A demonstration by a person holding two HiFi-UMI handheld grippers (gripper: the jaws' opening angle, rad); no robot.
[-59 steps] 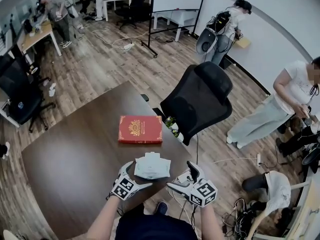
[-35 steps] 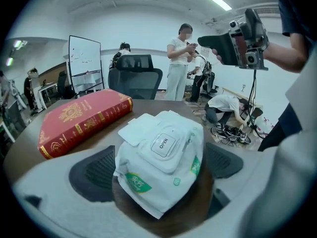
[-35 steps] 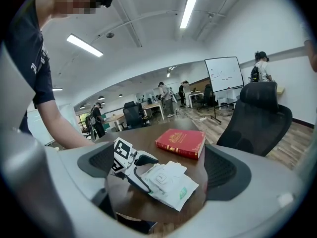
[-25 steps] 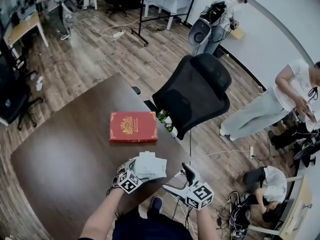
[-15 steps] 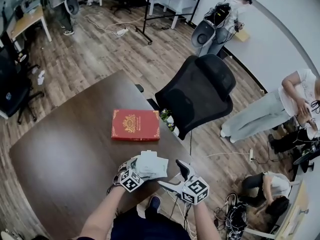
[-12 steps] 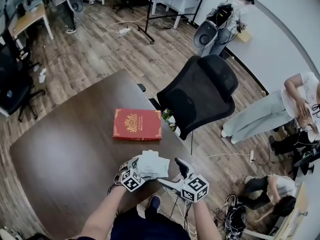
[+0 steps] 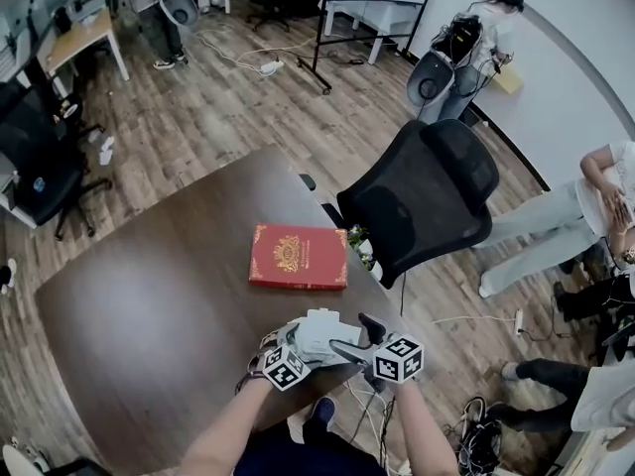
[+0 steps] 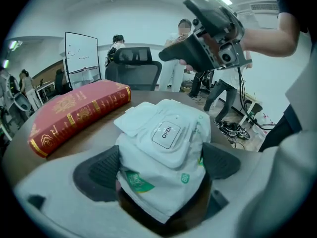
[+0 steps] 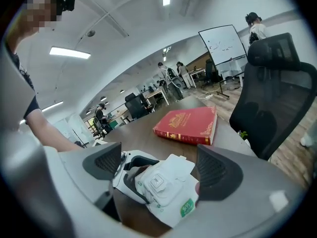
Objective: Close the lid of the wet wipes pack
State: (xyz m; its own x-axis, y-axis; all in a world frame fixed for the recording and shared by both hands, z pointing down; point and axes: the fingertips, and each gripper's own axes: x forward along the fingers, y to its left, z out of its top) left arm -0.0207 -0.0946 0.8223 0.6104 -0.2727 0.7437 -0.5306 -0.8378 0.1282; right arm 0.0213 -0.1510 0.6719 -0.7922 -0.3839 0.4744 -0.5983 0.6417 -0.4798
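Note:
The wet wipes pack (image 8: 163,148) is white and soft, with a square lid marked OPEN (image 8: 166,131) on its top face and a thin white flap (image 8: 131,121) jutting out at its far left. My left gripper (image 8: 161,165) is shut on the pack, its dark pads (image 8: 99,170) pressing both sides, just above the table's near edge (image 7: 313,337). My right gripper (image 9: 158,165) hovers above and to the right of the pack (image 9: 166,182). Its jaws are closing, they touch nothing, and the pack lies beyond and below them. In the head view the right gripper (image 7: 355,335) sits close beside the pack.
A red book (image 7: 298,258) lies flat on the dark brown table (image 7: 149,296), just beyond the pack. A black office chair (image 7: 427,201) stands at the table's right edge. People stand and sit at the right; cables lie on the wooden floor.
My right gripper has come down and leftward, close to the pack, with its jaws narrower than before. The left gripper has kept still with the pack in it.

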